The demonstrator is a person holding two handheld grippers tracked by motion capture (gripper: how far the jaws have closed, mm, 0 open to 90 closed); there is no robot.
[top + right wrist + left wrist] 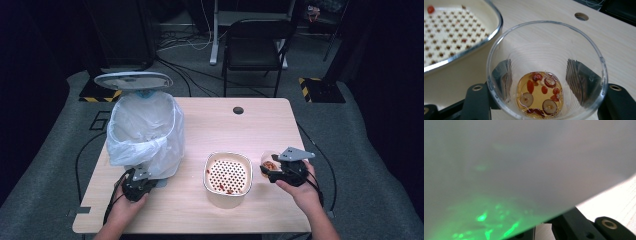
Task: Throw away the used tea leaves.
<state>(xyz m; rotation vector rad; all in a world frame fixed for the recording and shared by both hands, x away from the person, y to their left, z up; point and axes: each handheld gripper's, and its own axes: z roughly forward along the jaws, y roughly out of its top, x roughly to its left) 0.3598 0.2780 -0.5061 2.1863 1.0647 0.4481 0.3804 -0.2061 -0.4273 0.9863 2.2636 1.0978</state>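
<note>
On the right, near edge of the table (200, 125), my right gripper (265, 172) has a clear cup (546, 72) pinched between its jaws, pads pressing both sides of the wall. It carries a little amber liquid with red berries and sliced fruit (540, 93) at the bottom, so I hold it upright to keep that from spilling. Just left of it sits the strainer bowl (228, 177), close enough, I judge, for a short pour through its perforated insert. At the near left, my left gripper (136, 187) is pressed together at the foot of the bin (142, 132), its bag (524, 165) right against the camera; I think it is there to steady the bin.
</note>
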